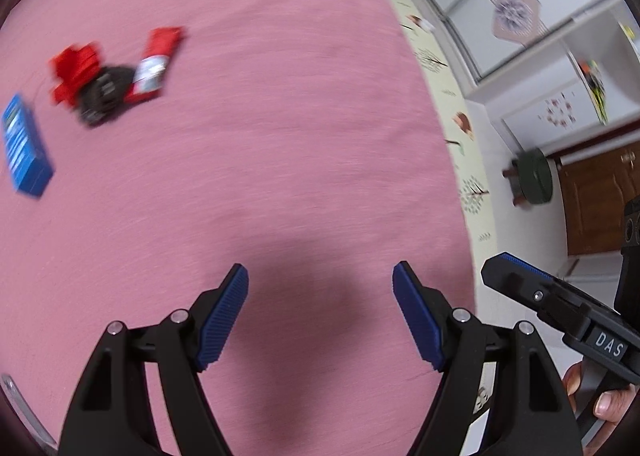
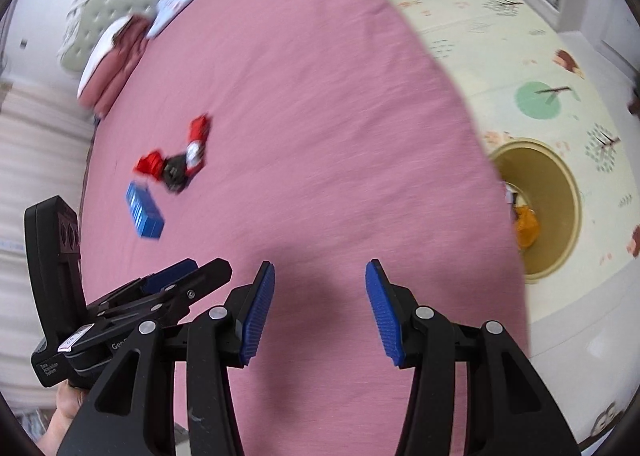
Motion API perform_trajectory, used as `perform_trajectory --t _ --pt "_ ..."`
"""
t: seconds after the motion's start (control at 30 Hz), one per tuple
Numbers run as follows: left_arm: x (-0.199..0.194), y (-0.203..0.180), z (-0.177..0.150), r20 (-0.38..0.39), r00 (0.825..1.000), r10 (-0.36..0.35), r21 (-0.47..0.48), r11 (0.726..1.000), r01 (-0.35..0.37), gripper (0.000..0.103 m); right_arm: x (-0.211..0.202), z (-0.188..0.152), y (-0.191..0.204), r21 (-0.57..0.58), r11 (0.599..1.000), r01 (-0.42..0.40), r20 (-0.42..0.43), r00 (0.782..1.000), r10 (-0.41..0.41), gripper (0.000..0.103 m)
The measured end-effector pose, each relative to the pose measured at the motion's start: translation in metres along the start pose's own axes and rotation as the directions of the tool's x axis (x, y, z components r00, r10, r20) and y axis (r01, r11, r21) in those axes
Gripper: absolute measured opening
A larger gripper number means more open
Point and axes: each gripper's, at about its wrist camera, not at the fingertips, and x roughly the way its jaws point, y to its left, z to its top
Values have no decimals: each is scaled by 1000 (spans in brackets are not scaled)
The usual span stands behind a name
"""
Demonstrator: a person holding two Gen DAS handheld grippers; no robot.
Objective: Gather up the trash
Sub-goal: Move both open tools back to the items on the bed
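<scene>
Trash lies together on the pink bed [image 1: 280,116]: a crumpled red wrapper [image 1: 74,72], a dark crumpled piece [image 1: 104,96], a red and white wrapper [image 1: 156,64] and a blue box [image 1: 26,148]. The right wrist view shows the same pile, with the red wrapper [image 2: 150,164], dark piece [image 2: 174,172], red and white wrapper [image 2: 196,140] and blue box [image 2: 144,212]. My left gripper [image 1: 320,276] hangs open and empty over bare sheet, far from the pile. My right gripper [image 2: 320,268] is open and empty too, beside the left gripper [image 2: 208,270].
A round yellow bin [image 2: 560,192] with an orange item [image 2: 526,226] inside stands on the patterned play mat [image 2: 500,36] by the bed's right edge. Pillows [image 2: 116,60] lie at the headboard. A green stool [image 1: 534,176] stands near white cabinets [image 1: 560,108].
</scene>
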Motion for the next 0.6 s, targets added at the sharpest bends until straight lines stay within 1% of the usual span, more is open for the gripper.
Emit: perform_trajectory --t 0.2,0.37,0.6 --pt "-12 56 -8 15 1000 20 -84 996 -19 74 33 -2 55 -83 996 -15 -52 999 10 47" --pt "-20 102 -13 24 999 33 -154 988 -29 74 58 0 96 -147 989 -26 -86 996 13 47" --pt "-28 161 -4 37 998 57 -242 969 -47 74 91 11 146 -226 974 -27 -117 993 1 47"
